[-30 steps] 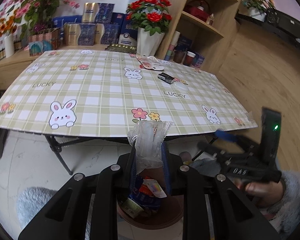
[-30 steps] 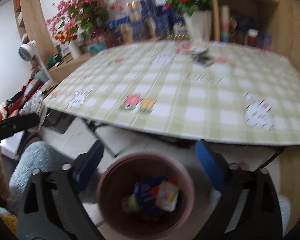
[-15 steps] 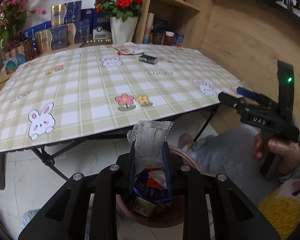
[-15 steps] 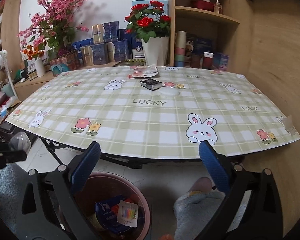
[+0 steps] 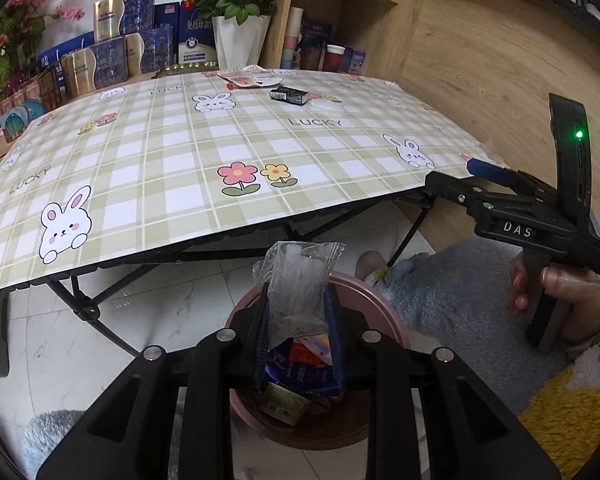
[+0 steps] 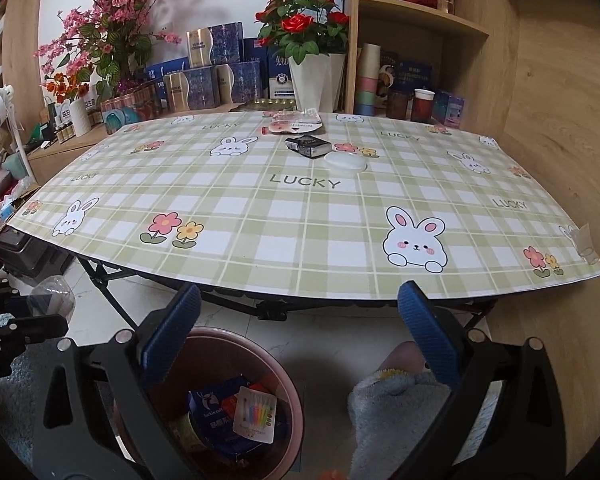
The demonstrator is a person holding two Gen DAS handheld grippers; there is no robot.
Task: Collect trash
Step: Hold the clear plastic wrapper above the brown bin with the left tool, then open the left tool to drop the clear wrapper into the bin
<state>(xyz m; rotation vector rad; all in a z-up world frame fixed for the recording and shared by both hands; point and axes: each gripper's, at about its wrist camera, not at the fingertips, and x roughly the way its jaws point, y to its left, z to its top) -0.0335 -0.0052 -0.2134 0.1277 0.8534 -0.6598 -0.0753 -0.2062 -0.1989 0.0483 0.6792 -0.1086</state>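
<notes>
Left gripper (image 5: 298, 312): its two jaws are close together and pinch a clear wrapper (image 5: 298, 280). It hangs right over the bin (image 5: 384, 300), in front of the table.
Wrapper: see-through plastic, crinkly, standing up between the blue pads. Its top sticks out above the jaws. Its bottom end points down into the bin.
Bin: round and pink, on the pale floor, just in front of the table edge. Inside are a blue packet (image 6: 220, 412), a small card with little coloured candles (image 6: 256, 412), and some other trash I cannot make out.
Right gripper (image 6: 300, 344): its blue pads stand wide apart with nothing between them. It is a bit to the right of the bin and points at the table. A hand (image 5: 560, 292) in a fluffy grey sleeve holds it.
Table (image 6: 300, 220): it has a green check cloth with bunnies, flowers and the word LUCKY.
Trash on the table: a dark box (image 6: 308, 146), a white round lid (image 6: 346, 163) touching or just beside the box, and a flat pink and white packet (image 6: 296, 125) behind the box. All three sit at the far side of the table, well apart from the bin.
Behind the table: a white vase of red roses (image 6: 304, 32), blue boxes, pink blossoms and wooden shelves with cups.
</notes>
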